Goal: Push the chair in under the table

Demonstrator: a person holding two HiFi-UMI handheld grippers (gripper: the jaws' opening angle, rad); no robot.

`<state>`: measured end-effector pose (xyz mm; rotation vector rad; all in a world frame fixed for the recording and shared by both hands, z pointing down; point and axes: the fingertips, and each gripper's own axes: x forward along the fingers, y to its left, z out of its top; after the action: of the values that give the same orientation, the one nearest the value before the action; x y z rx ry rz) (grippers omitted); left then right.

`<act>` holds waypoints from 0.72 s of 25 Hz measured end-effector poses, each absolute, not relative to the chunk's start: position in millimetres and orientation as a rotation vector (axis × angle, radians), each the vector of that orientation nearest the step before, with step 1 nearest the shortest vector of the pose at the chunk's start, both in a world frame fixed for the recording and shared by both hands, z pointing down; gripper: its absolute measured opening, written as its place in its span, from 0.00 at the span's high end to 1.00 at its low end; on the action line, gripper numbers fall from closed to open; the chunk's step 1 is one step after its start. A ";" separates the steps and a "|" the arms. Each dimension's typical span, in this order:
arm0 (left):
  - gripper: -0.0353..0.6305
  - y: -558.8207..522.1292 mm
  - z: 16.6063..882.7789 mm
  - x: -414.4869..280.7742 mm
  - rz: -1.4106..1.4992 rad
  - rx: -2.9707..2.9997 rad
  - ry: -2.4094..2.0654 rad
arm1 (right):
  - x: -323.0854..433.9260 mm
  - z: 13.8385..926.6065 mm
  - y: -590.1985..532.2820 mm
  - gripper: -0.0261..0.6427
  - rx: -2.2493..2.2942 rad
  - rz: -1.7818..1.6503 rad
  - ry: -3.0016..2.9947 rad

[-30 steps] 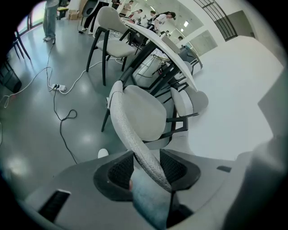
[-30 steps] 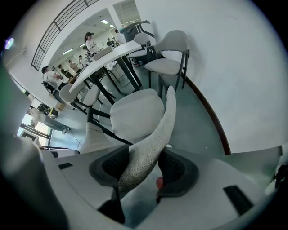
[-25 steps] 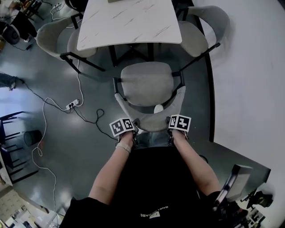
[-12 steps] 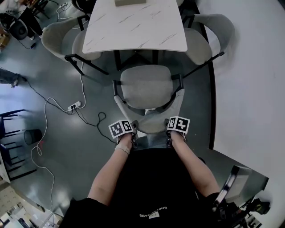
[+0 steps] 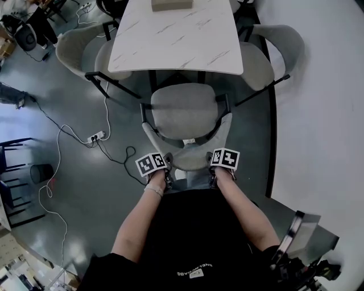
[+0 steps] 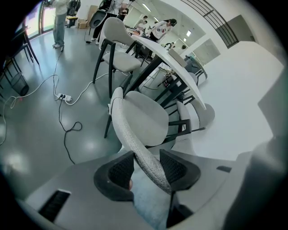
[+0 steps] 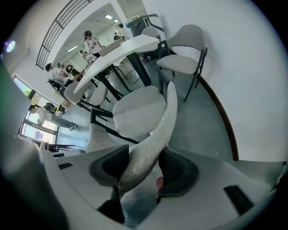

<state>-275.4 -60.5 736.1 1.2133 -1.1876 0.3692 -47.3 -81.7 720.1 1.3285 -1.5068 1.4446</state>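
A grey upholstered chair (image 5: pixel 185 111) with black legs faces the white marble-look table (image 5: pixel 176 40), its seat front just at the table's near edge. Its curved backrest (image 5: pixel 190 156) is nearest me. My left gripper (image 5: pixel 165 165) clamps the backrest's left end and my right gripper (image 5: pixel 216 163) clamps the right end. In the left gripper view the backrest rim (image 6: pixel 135 143) runs between the dark pads of the left gripper (image 6: pixel 146 168). In the right gripper view the rim (image 7: pixel 157 134) fills the gap of the right gripper (image 7: pixel 143 168).
Matching chairs stand at the table's left (image 5: pixel 85 48) and right (image 5: pixel 267 51). A cardboard box (image 5: pixel 172 4) lies on the table. A power strip with cables (image 5: pixel 95 136) trails on the grey floor at left. A white wall (image 5: pixel 324 113) closes the right side.
The chair has slid away from me toward the table, with both grippers following on its backrest. The seat front now reaches the table's edge.
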 end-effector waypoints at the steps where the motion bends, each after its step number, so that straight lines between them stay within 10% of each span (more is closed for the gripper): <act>1: 0.67 -64.1 736.7 -277.2 0.369 1.210 -1.193 | -49.2 720.4 -84.9 0.65 1.318 1.450 -1.509; 18: 0.70 -117.7 739.8 -319.9 0.444 1.174 -1.330 | -97.7 720.2 -123.2 0.61 0.957 1.577 -1.545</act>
<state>-319.9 -117.7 739.8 1.1739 -1.3301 0.4443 -97.7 -123.2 720.2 0.9573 -1.5446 1.5768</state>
